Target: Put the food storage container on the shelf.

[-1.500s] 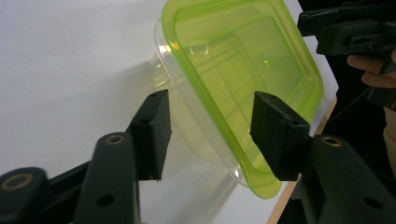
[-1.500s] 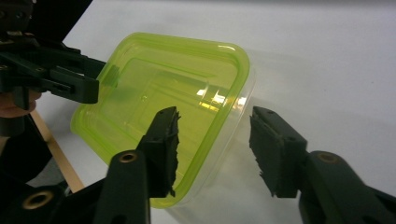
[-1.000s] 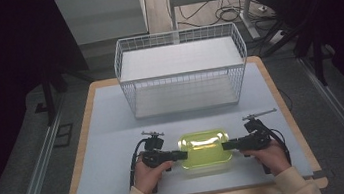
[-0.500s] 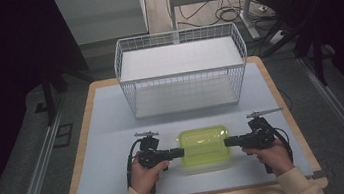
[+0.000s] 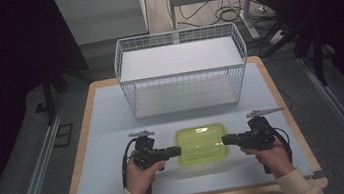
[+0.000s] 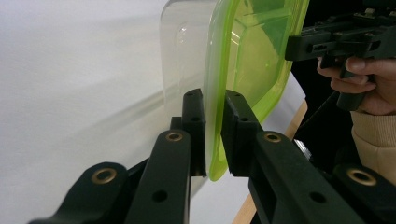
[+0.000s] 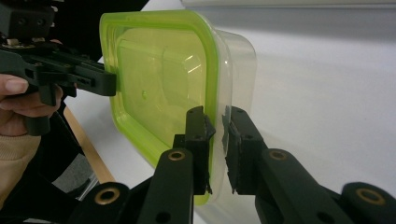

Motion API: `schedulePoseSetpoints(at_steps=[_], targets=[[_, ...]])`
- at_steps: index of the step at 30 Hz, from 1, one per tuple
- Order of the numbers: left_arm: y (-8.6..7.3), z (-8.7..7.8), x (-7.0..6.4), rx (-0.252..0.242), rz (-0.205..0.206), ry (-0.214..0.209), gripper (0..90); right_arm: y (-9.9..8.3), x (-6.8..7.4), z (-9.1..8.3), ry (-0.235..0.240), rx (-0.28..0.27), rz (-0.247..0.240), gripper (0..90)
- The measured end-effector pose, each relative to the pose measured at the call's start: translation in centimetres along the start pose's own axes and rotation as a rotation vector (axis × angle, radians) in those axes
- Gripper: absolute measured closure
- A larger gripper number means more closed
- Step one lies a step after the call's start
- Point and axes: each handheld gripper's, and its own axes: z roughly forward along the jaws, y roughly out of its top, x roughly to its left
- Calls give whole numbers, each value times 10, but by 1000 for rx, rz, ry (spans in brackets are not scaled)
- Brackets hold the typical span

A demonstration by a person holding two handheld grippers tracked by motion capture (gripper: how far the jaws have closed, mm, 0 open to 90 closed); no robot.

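White table (image 5: 104,136) is bearing a far basket (image 5: 181,70); near it, left gripper (image 5: 176,151) and right gripper (image 5: 227,140) are clamping the green-lidded box (image 5: 202,143) at opposite rims.

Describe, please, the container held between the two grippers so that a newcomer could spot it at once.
Start at the white wire basket at the far side of the table; on the near side, closer to the person, sits a clear container with a lime-green lid. The left gripper and right gripper clamp its opposite rims. It is the one brightly coloured thing there.

A pale table top (image 5: 111,150) carries a white wire basket (image 5: 181,70) and a green-lidded container (image 5: 201,144).
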Motion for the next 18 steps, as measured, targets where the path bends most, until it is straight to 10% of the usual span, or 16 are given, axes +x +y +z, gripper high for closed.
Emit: schedulePoseSetpoints(at_steps=[18], targets=[[13,-20,-5,-17,36,35,807,12,14,3,12,-55,-38,801]])
